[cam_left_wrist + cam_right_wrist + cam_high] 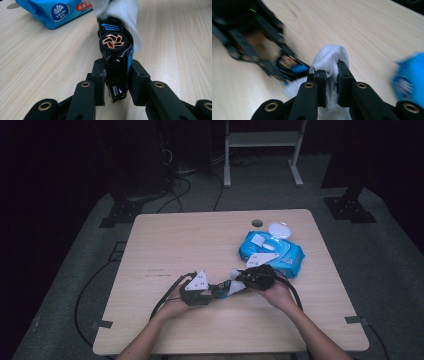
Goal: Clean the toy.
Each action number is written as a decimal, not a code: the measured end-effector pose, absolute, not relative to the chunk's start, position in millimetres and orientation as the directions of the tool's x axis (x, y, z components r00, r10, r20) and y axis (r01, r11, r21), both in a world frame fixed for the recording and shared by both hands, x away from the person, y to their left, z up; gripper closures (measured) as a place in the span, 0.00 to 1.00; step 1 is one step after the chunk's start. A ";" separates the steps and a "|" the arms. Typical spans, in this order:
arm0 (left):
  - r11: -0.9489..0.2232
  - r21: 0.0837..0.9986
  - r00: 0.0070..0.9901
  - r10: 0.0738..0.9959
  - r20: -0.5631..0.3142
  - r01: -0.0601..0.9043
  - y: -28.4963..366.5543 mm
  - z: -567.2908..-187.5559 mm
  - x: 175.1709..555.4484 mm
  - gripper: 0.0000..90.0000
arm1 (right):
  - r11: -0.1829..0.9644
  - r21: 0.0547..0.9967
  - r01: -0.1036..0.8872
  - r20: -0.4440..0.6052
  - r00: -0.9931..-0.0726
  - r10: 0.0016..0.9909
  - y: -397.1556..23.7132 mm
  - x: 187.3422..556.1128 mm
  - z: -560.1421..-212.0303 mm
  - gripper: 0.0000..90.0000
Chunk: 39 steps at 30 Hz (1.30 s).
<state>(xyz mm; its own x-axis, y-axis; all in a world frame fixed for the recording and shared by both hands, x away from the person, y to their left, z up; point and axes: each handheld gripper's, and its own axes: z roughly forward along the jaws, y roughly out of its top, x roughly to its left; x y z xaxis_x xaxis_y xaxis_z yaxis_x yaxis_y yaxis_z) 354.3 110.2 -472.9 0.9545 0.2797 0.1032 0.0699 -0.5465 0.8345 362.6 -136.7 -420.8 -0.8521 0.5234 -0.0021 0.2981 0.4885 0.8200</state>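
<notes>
Nearest us, low in the high view, our forearms come up from the bottom edge onto the counter [165, 245]. At lower left of centre, our left gripper [202, 296] has its fingers [98, 82] pinching the rear of a black and blue toy car [116, 57], which lies on its side with a copper-spoked wheel facing up in the left gripper view. Just right of it, our right gripper [246, 279] has its fingers [344, 82] pinching a white wipe [330, 58], and the wipe touches the car's far end. In the right gripper view the car [292, 67] sits blurred at centre left. Right of centre in the high view, just beyond the right gripper, a blue wipe pack [272, 251] lies on the counter with its lid flipped open.
</notes>
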 end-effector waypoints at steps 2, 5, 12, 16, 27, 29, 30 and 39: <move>-0.549 0.833 0.954 0.280 0.104 0.071 111.1 -472.6 354.2 0.77 | 0.494 0.822 0.284 0.003 -0.869 0.494 -125.8 360.3 -421.8 0.89; -0.552 0.830 0.952 0.287 0.105 0.075 113.9 -472.0 354.3 0.77 | 0.502 0.820 0.274 -0.007 -0.873 0.488 -122.8 360.4 -420.3 0.89; -0.555 0.829 0.952 0.287 0.110 0.071 114.3 -471.8 353.7 0.77 | 0.494 0.808 0.321 -0.029 -0.817 0.577 -160.0 368.9 -417.7 0.89; -0.556 0.828 0.953 0.284 0.111 0.069 114.2 -471.6 353.3 0.77 | 0.492 0.801 0.340 -0.034 -0.795 0.605 -172.5 373.5 -417.2 0.89; -0.558 0.827 0.950 0.290 0.118 0.067 117.7 -471.3 355.0 0.77 | 0.487 0.804 0.341 -0.010 -0.812 0.584 -162.8 373.7 -419.7 0.90; -0.561 0.825 0.949 0.290 0.123 0.064 117.4 -471.1 354.8 0.77 | 0.474 0.807 0.352 -0.004 -0.800 0.600 -167.8 375.1 -419.5 0.89; -0.561 0.825 0.949 0.290 0.123 0.064 117.3 -471.2 354.9 0.77 | 0.471 0.809 0.352 -0.006 -0.796 0.605 -169.4 375.5 -419.5 0.90; -0.565 0.823 0.942 0.305 0.143 0.058 119.9 -470.8 357.1 0.77 | 0.449 0.821 0.352 0.028 -0.811 0.584 -165.9 368.6 -424.4 0.90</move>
